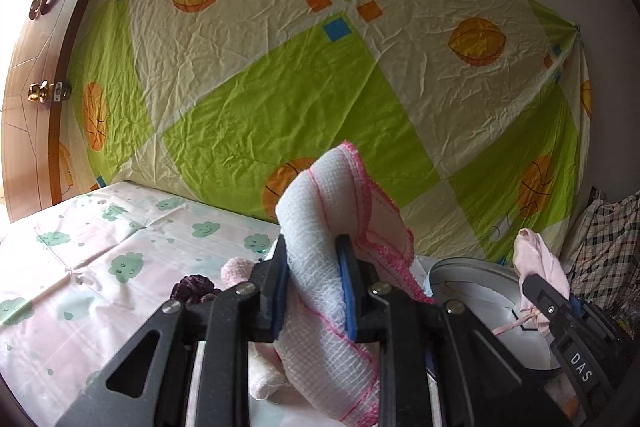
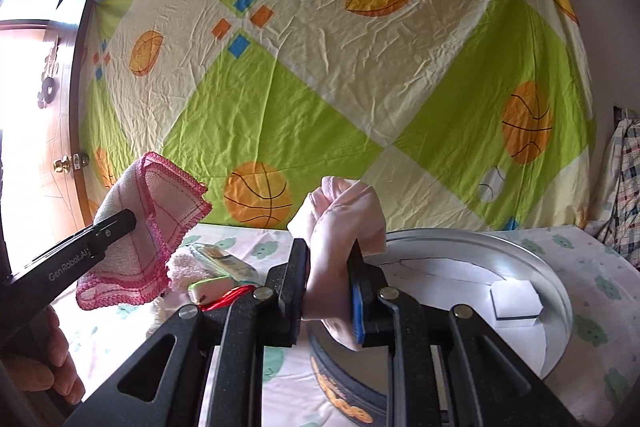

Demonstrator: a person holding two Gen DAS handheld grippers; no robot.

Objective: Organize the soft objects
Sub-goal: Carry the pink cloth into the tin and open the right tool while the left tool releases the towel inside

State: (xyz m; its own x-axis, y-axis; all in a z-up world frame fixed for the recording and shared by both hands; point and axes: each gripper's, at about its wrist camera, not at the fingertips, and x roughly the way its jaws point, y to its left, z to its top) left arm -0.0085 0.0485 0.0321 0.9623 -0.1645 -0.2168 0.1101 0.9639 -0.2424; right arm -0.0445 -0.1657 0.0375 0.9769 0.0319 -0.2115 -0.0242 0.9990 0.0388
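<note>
In the left wrist view, the left gripper (image 1: 314, 279) is seen pinching a white gauze cloth with pink stitched edging (image 1: 340, 223), its fingers (image 1: 347, 283) pressed onto the fabric, which rises above the tips and drapes below. At four o'clock, the right gripper (image 1: 538, 285) is seen clamped on a pale pink garment (image 1: 540, 259) over a round metal tray (image 1: 472, 267). In the right wrist view, the pink garment (image 2: 344, 227) is squeezed between that gripper's (image 2: 328, 275) fingers (image 2: 358, 291). At nine o'clock, the gauze cloth (image 2: 152, 231) is held aloft by the left gripper (image 2: 124, 223) above the cloud-print bedsheet (image 2: 600, 267).
</note>
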